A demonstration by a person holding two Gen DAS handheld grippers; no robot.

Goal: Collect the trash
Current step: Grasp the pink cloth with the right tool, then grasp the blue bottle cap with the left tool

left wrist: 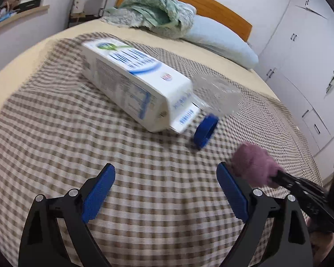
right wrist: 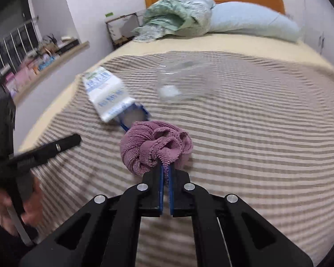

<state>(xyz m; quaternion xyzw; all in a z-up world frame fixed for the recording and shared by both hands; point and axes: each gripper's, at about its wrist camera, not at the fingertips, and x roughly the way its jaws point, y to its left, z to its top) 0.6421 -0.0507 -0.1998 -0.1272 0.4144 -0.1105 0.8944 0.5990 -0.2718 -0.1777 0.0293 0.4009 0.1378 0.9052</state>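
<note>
A white carton with blue print lies on its side on the checked bedspread. A clear plastic bottle lies against its near end, and a blue ring-shaped cap sits just in front. My left gripper is open above the bedspread, short of the carton, with nothing between its fingers. My right gripper is shut on a crumpled purple cloth, which it holds above the spread. The right wrist view also shows the carton, the bottle and a finger of the left gripper.
A folded green blanket and a pale blue pillow lie by the wooden headboard. White wardrobe doors line the right side. A cluttered shelf and a small side stand are on the left.
</note>
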